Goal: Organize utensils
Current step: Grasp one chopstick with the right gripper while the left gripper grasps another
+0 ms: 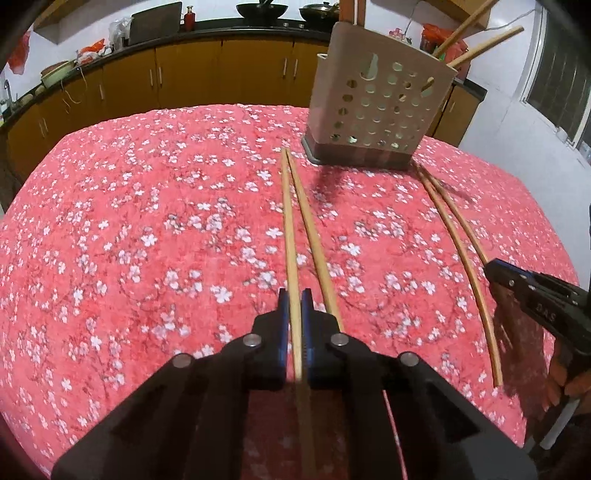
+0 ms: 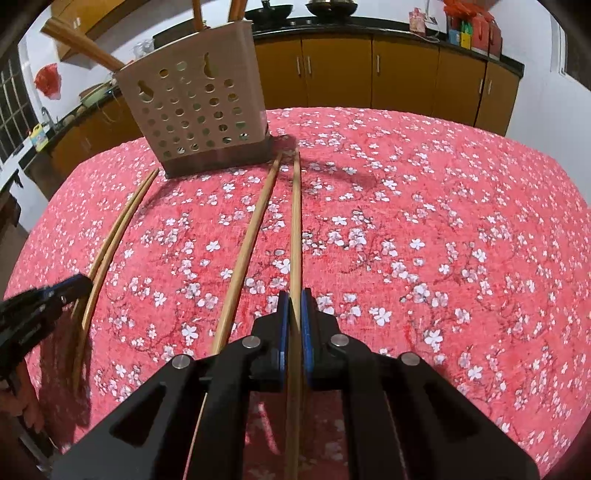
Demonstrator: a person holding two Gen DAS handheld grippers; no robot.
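A beige perforated utensil holder (image 1: 380,107) stands at the far side of the red floral table and holds several chopsticks; it also shows in the right wrist view (image 2: 199,110). My left gripper (image 1: 294,301) is shut on a wooden chopstick (image 1: 289,229) lying on the cloth, with a second chopstick (image 1: 314,236) beside it. My right gripper (image 2: 294,301) is shut on another chopstick (image 2: 296,229), its pair-mate (image 2: 251,236) lying to its left. Each view shows the other gripper (image 1: 517,284) (image 2: 74,288) at its edge.
The table carries a red cloth with white blossoms (image 1: 147,221). Brown kitchen cabinets (image 1: 184,74) and a dark counter with woks (image 1: 262,9) run behind it. A window (image 1: 561,74) is on the wall to one side.
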